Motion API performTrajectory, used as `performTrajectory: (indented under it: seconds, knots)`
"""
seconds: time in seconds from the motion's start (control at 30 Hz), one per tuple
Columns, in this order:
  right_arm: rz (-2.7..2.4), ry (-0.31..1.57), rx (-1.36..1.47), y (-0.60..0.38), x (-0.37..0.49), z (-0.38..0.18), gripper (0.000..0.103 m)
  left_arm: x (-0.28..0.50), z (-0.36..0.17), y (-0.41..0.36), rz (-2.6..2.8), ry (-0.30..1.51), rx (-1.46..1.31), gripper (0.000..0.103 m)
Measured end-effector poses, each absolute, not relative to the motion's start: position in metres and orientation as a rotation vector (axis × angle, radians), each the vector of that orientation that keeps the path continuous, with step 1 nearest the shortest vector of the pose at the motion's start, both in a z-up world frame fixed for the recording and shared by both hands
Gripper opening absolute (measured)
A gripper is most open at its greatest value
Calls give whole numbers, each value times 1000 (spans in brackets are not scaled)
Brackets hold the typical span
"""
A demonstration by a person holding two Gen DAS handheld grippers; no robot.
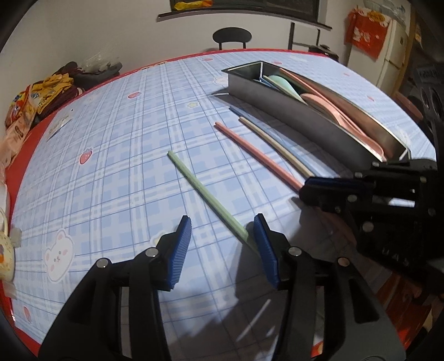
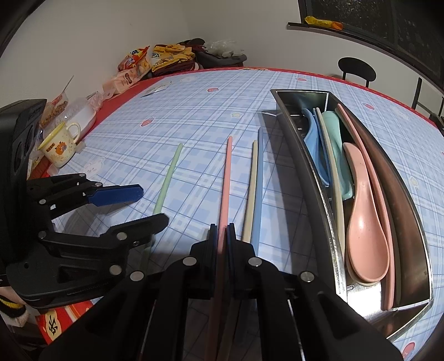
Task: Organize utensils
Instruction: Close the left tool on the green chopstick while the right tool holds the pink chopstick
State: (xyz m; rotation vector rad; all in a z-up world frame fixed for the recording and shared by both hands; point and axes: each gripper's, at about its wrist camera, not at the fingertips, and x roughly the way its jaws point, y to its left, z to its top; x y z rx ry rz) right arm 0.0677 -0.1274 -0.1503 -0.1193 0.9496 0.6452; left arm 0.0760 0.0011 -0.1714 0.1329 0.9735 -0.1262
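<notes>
plaid table (image 1: 116, 155) | left gripper (image 1: 222, 233) fingers spread around green chopstick (image 1: 205, 194) | right gripper (image 2: 221, 236) fingers pinching pink chopstick (image 2: 226, 177)

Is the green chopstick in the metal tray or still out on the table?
Out: the green chopstick lies on the tablecloth, apart from the metal tray.

We see a white wall (image 1: 83, 30) behind the table (image 1: 111, 155), which wears a blue checked cloth with a red border. A black chair (image 1: 232, 36) stands at its far side, under a dark window (image 2: 374, 22). A white fridge (image 1: 394, 55) stands further right.
</notes>
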Motion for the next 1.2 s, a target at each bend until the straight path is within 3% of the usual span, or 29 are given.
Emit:
performTrajectory:
  seconds: [0.17,0.4,0.5,1.2]
  knots:
    - [642,948,-121,-127,67,-150,8,71,-172,11,-143,984,125,48]
    - [642,948,-120,-127,67,-151,8,64,-170,24,-170,997,156,15]
    - [642,948,-121,-127,67,-151,8,64,-169,35,-167,1002,141,11]
    - [602,921,-208,-115,62,-150,8,57,-173,45,-131,905,133,11]
